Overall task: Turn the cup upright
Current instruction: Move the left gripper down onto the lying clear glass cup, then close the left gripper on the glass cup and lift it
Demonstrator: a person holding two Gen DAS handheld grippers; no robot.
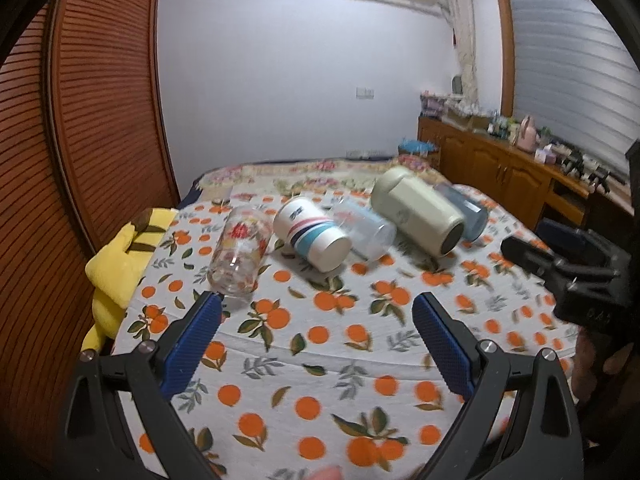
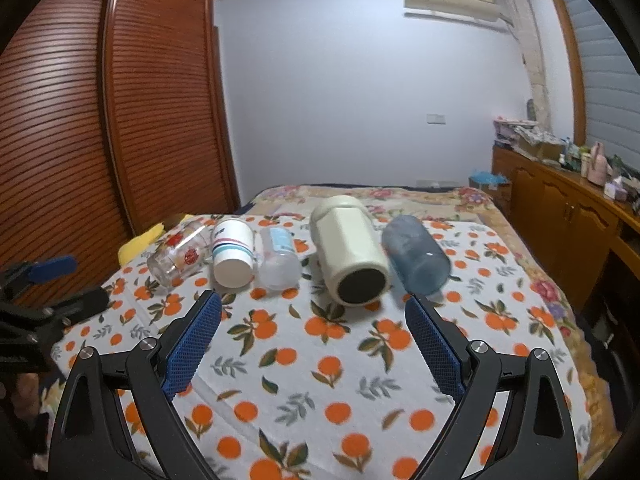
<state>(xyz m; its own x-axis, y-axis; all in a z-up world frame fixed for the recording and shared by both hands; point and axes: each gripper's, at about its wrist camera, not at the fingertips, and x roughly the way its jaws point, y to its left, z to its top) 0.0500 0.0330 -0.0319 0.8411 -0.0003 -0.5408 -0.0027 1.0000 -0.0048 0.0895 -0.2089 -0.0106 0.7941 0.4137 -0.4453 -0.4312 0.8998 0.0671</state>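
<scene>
Several cups lie on their sides in a row on the orange-print blanket. From left: a clear glass with red flowers, a white cup with stripes, a clear plastic cup, a large cream tumbler, a blue translucent cup. My left gripper is open and empty, just short of the flowered glass. My right gripper is open and empty, just short of the cream tumbler.
A yellow plush toy lies at the bed's left edge. A brown slatted wardrobe stands to the left. A wooden cabinet with clutter runs along the right wall. Each gripper shows in the other's view, the right one and the left one.
</scene>
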